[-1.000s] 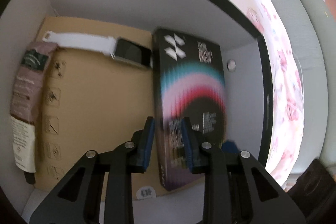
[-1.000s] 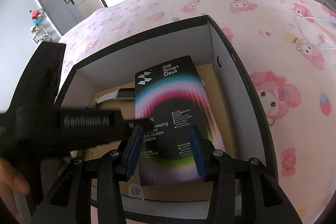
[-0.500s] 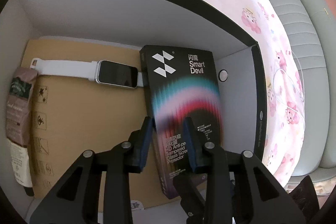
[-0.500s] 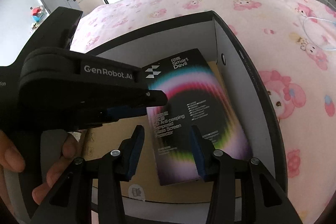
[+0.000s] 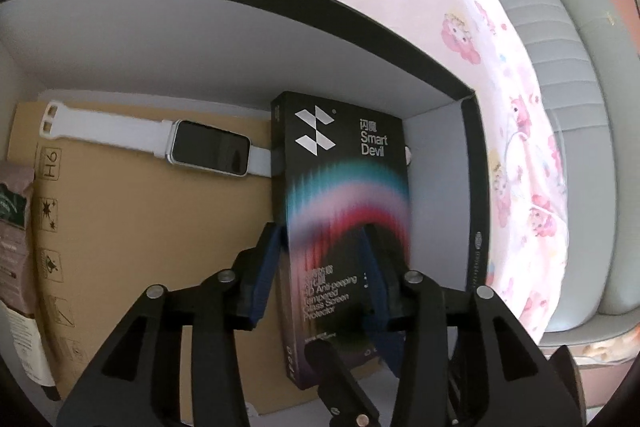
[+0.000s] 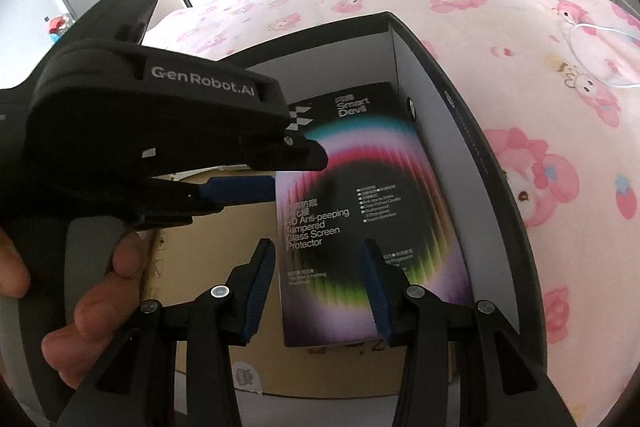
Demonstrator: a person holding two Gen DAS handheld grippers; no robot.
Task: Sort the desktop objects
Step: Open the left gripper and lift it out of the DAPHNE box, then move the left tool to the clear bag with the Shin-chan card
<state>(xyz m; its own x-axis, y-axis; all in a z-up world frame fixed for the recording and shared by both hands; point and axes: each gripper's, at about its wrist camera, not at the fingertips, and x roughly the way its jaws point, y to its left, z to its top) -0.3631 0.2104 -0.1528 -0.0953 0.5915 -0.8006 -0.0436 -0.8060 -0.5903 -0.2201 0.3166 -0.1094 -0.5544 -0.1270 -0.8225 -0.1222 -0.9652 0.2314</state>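
Left hand-held gripper [image 5: 324, 267]: jaws opening over the screen protector box [image 5: 344, 211]; the box's long left edge sits between the blue pads [image 5: 266, 275], which do not press on it.
Right hand-held gripper [image 6: 320, 283]: jaws partly apart and empty, hovering above the near end of the same box, with no contact that can be seen.
Screen protector box: black, with a rainbow arc and the words "Smart Devil"; it lies flat in the right part of the storage box [image 5: 280, 39], alongside the right wall.
Smartwatch [image 5: 160, 139]: white strap, dark screen; it lies across the far side of the floor, one strap end reaching the screen protector box.
Brown packet [image 5: 16, 239]: lies along the left wall, partly cut off by the frame edge.
Cardboard sheet [image 5: 160, 239]: lines the floor under all three items.
Storage box: black rim, white inner walls; it rests on a bed with a pink cartoon-print cover [image 6: 500, 27].
Person's hand [image 6: 80, 291]: fingers wrapped around the left gripper's handle, seen from the right wrist.
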